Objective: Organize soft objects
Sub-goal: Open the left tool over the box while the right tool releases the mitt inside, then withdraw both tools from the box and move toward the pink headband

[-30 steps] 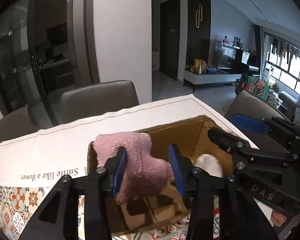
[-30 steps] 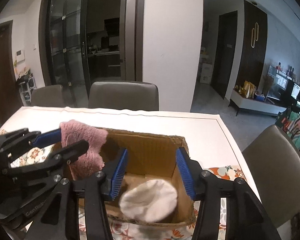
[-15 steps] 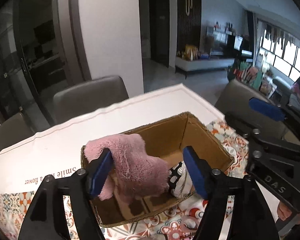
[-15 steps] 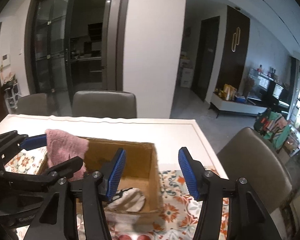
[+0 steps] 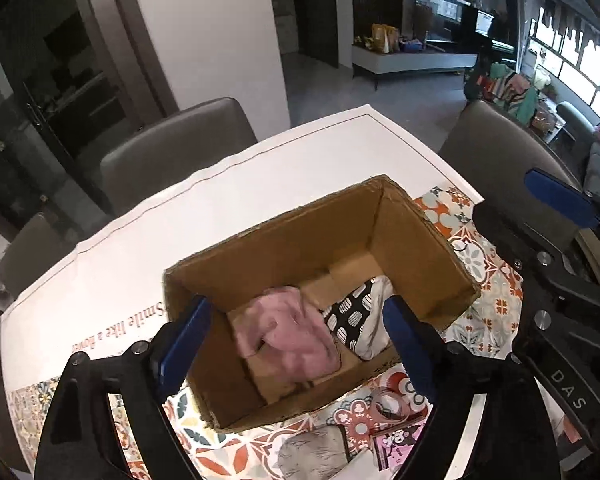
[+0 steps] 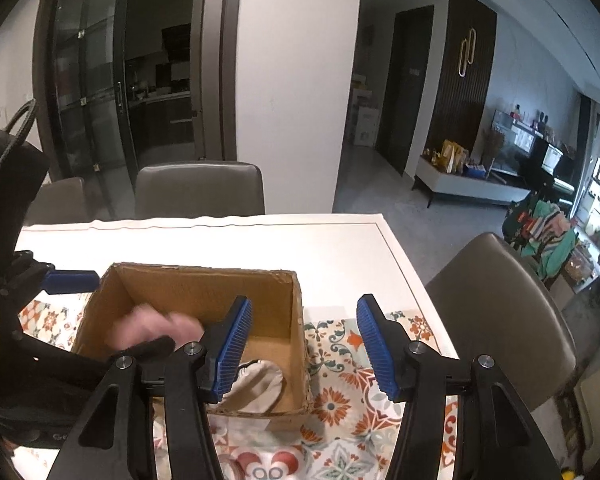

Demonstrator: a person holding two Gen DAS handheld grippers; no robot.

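Note:
An open cardboard box (image 5: 416, 236) stands on the patterned tablecloth. A pink fluffy cloth (image 5: 288, 334) lies inside it, beside a white cloth with a black dotted patch (image 5: 360, 320). My left gripper (image 5: 296, 336) hovers open and empty above the box. In the right wrist view the box (image 6: 196, 288) is at lower left, the pink cloth (image 6: 148, 326) is a blur in it, and the white cloth (image 6: 256, 384) lies at its near right corner. My right gripper (image 6: 304, 344) is open and empty above the box's right wall.
Small soft items and a pink card (image 5: 396, 440) lie on the tablecloth in front of the box. Grey chairs (image 5: 172, 152) stand around the table, one at the right (image 6: 500, 320). The white table edge (image 6: 400, 252) runs close by on the right.
My left gripper opened and let go of the pink cloth, which dropped into the box. Both grippers rose and drew back; the right one moved right.

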